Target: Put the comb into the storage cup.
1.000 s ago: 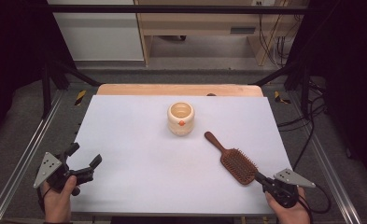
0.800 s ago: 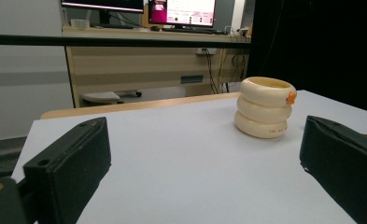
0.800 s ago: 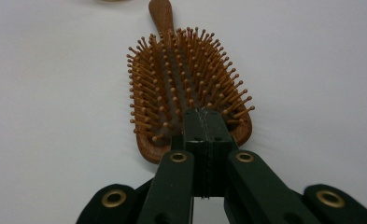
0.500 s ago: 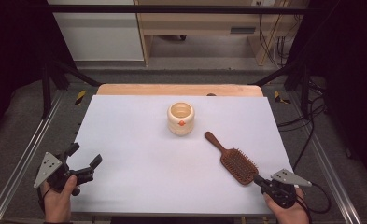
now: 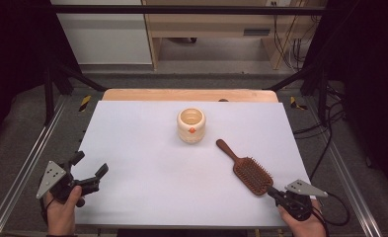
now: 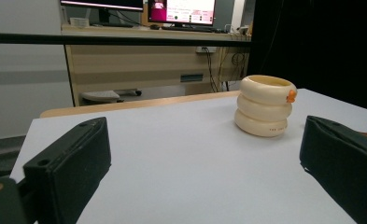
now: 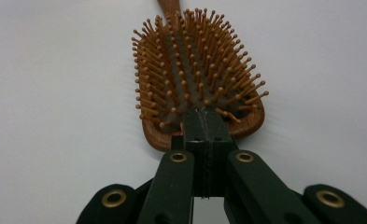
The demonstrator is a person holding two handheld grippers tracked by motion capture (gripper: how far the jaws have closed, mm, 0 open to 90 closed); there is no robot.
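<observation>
Jaws of the right gripper (image 7: pixel 203 122) are pressed together, empty, just short of the hairbrush (image 7: pixel 197 70). Jaws of the left gripper (image 5: pixel 90 166) are held wide apart, with the cream pot (image 6: pixel 265 105) seen well beyond them.

hairbrush (image 7: pixel 197 79): wood (bristles too) | pot (image 6: pixel 265 105): glossy cream | table (image 5: pixel 147 163): matt white

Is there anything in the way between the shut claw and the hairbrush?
No. The right claw, shut, sits right at the near end of the brush, with nothing visible between them. The cup stands farther back on the table, off that path.
</observation>
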